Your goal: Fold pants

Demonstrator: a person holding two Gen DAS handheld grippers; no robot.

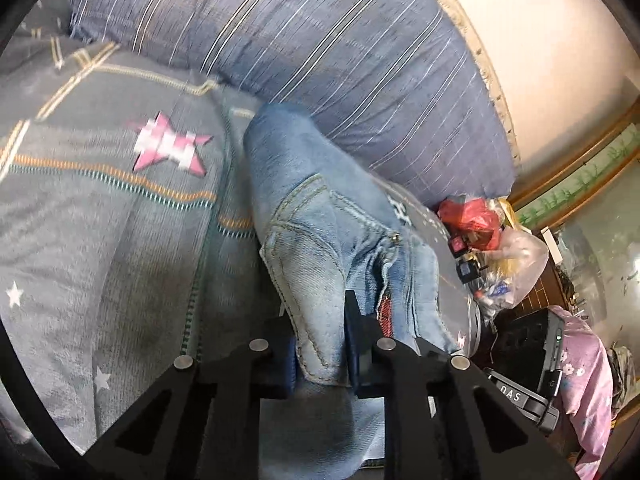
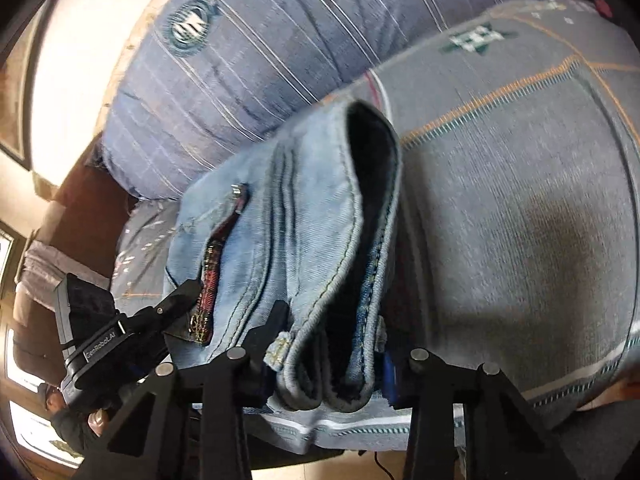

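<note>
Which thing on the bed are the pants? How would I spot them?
Start at the big striped blue pillow at the head of the bed. In front of it, on the grey star-patterned bedspread, lie the pants. They alone are pale blue denim, with stitched seams and a metal zipper.

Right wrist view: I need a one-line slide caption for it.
Right gripper shut on the waistband of light-blue jeans above a grey patterned bedspread, left gripper alongside.
</note>
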